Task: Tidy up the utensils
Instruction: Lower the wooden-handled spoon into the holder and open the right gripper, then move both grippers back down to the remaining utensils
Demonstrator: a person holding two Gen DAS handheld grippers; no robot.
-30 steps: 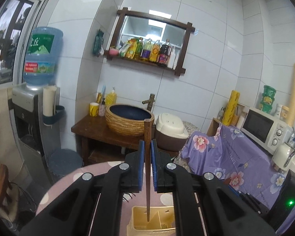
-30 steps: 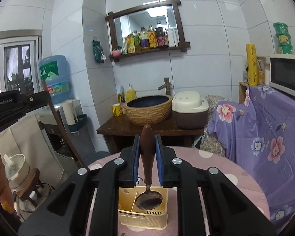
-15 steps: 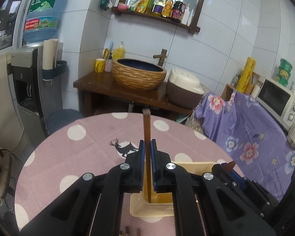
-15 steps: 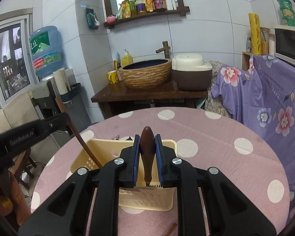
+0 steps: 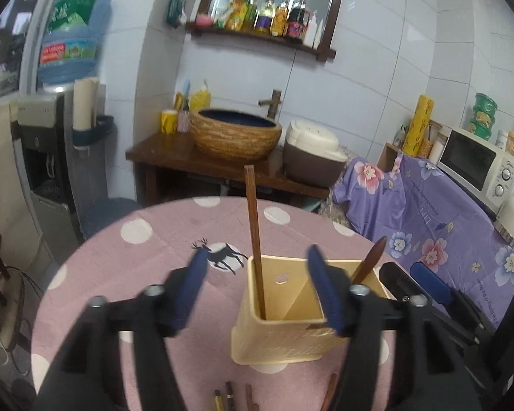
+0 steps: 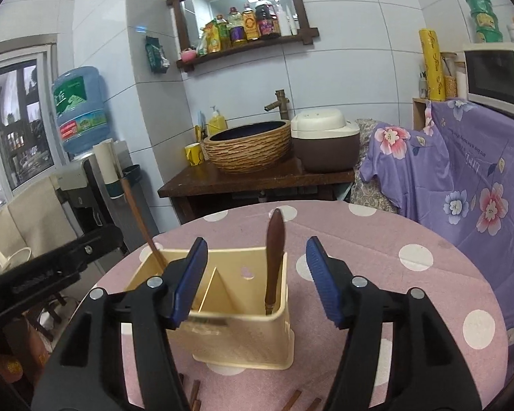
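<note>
A cream plastic utensil holder (image 5: 284, 339) (image 6: 257, 335) with a divider stands on the pink dotted table. A brown wooden chopstick (image 5: 255, 239) (image 6: 142, 226) leans in its left compartment. A dark wooden spoon handle (image 6: 274, 257) (image 5: 368, 260) sticks up from the right compartment. My left gripper (image 5: 257, 267) is opening, its blue pads apart on either side of the chopstick and not touching it. My right gripper (image 6: 257, 265) is opening too, its pads spread clear of the spoon handle.
More brown utensil ends (image 5: 236, 399) (image 6: 195, 390) lie on the table near the front edge. Beyond the table stand a wooden washstand with a woven basin (image 5: 234, 133), a rice cooker (image 6: 323, 140), a water dispenser (image 5: 48, 157) and a purple flowered cloth (image 6: 479, 178).
Both grippers sank toward the holder and spread their pads. The chopstick and the spoon, gripped before, now stand free in the holder.
</note>
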